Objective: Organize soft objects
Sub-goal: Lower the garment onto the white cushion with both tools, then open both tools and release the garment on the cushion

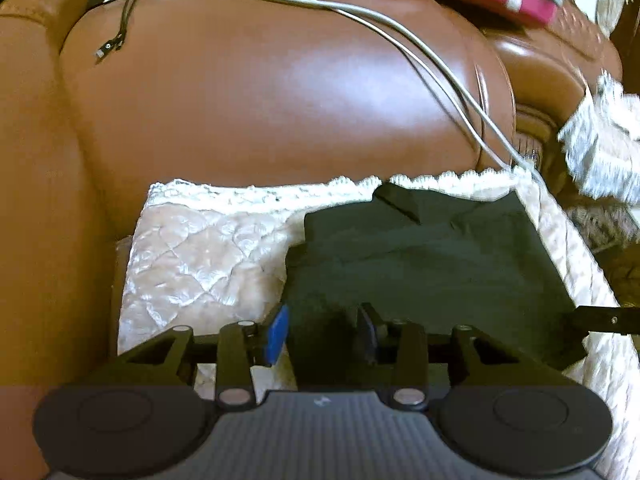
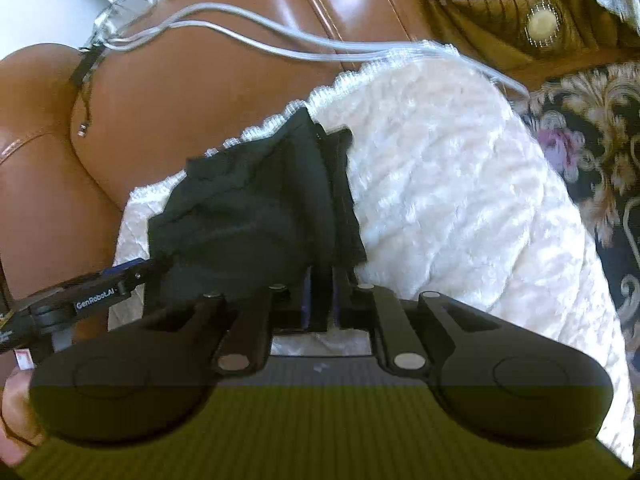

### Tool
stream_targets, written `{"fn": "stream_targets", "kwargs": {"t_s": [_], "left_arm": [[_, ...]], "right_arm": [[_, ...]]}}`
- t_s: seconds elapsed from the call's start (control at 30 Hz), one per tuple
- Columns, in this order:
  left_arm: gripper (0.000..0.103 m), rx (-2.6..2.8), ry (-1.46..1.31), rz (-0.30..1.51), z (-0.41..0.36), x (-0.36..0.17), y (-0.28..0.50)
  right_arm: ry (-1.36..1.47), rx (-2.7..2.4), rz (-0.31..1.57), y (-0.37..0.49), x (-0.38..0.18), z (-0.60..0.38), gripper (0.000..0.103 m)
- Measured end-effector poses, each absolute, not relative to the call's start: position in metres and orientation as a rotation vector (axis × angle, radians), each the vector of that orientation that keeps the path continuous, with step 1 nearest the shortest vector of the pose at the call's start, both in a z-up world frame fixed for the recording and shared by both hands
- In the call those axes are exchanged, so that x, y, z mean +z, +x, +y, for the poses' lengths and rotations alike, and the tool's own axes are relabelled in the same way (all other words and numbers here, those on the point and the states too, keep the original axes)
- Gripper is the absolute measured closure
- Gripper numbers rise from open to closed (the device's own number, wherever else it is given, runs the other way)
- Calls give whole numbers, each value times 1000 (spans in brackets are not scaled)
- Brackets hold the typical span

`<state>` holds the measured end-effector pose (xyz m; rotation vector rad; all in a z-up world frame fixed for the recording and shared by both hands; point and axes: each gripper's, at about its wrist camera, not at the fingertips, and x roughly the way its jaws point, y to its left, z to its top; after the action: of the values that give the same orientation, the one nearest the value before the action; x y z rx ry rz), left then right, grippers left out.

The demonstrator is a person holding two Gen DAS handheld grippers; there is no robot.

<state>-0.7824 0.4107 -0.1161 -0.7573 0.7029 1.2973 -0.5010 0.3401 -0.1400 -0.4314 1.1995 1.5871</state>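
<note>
My left claw point(image 1: 322, 334) sits low over the near edge of the dark cloth point(image 1: 424, 256), jaws apart w/ the blue pad point(image 1: 276, 334) on the left just off the cloth's left edge and the other pad over the fabric; nothing clamped btwn them. The cloth lies folded and mostly flat on the white quilted cover point(image 1: 200, 248), right of centre, its far corner near the cover's scalloped far edge. The cover is spread on the seat of a brown leather sofa point(image 1: 260, 92); two grey cables point(image 1: 400, 40) trail across the backrest down to the cover's far right corner.

My right claw point(image 2: 320, 296) is pinched on the same cloth point(image 2: 248, 208) at its near right part, jaws drawn close w/ a fold of fabric btwn them, and the cloth bunches and rises from there. In this view the left claw's tip point(image 2: 120, 276) touches the cloth's near left edge. A floral rug point(image 2: 592, 140) shows at far right.
</note>
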Motion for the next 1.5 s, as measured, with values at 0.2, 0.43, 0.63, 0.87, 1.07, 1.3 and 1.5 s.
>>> {"fn": "stream_targets", "kwargs": {"t_s": [0.2, 0.43, 0.63, 0.87, 1.07, 1.3, 1.5], "left_arm": [[60, 1338, -754, 722, 438, -120, -773], [54, 1402, -801, 757, 459, -133, -778], [56, 1266, -724, 703, 415, -105, -768], [56, 1202, -722, 776, 387, -121, -761], [53, 1191, -715, 776, 385, -130, -768], [54, 1193, -711, 784, 379, -121, -770], [53, 1257, -739, 745, 386, -115, -784]], "right_arm": [[-360, 1705, 1046, -512, -116, 332, 89], [-540, 1650, 1114, -524, -149, 345, 90], [-508, 1704, 1084, -521, -131, 350, 89], [-506, 1676, 1029, -524, -120, 411, 89], [-583, 1584, 1119, -515, -151, 452, 89], [-608, 1622, 1060, -519, -139, 431, 89], [-716, 1612, 997, -530, -142, 414, 87]]}}
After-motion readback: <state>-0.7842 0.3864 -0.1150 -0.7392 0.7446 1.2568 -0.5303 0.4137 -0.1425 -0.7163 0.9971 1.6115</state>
